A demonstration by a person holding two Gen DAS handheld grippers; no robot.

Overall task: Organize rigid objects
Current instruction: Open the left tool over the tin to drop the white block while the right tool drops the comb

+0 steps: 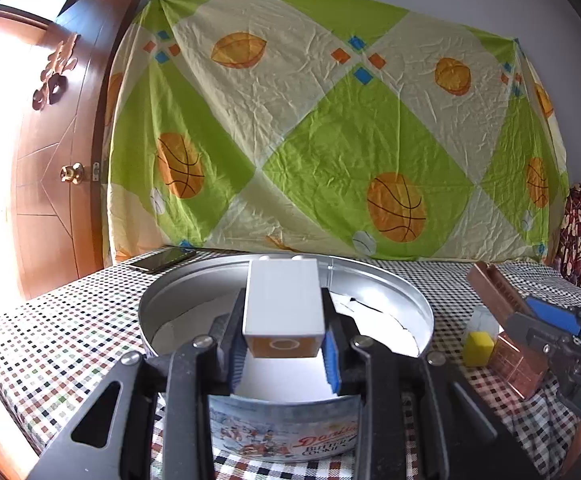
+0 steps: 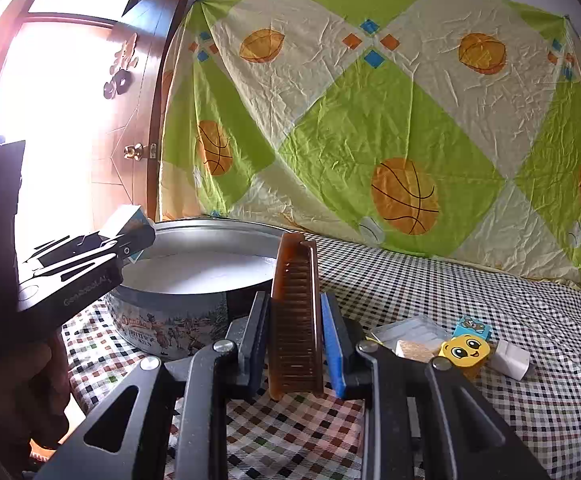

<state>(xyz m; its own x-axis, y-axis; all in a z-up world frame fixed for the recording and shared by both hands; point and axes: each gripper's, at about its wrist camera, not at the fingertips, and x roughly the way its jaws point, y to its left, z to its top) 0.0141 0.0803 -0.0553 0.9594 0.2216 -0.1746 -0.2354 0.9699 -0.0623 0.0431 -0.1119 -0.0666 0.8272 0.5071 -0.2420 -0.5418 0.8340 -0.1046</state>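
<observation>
White block [image 1: 282, 300] is clamped in the left gripper [image 1: 284, 344] over the cookie tin [image 1: 290, 432]. A brown comb [image 2: 296, 320] is gripped by the right gripper [image 2: 296, 344] beside the tin's rim.

place: home room | evidence: wooden door [image 2: 130, 128] with brass knob [image 1: 71, 172]; sports-print bedsheet [image 1: 330, 128] hung on wall; checked tablecloth [image 2: 450, 288] on worktop; phone [image 1: 162, 259]
</observation>
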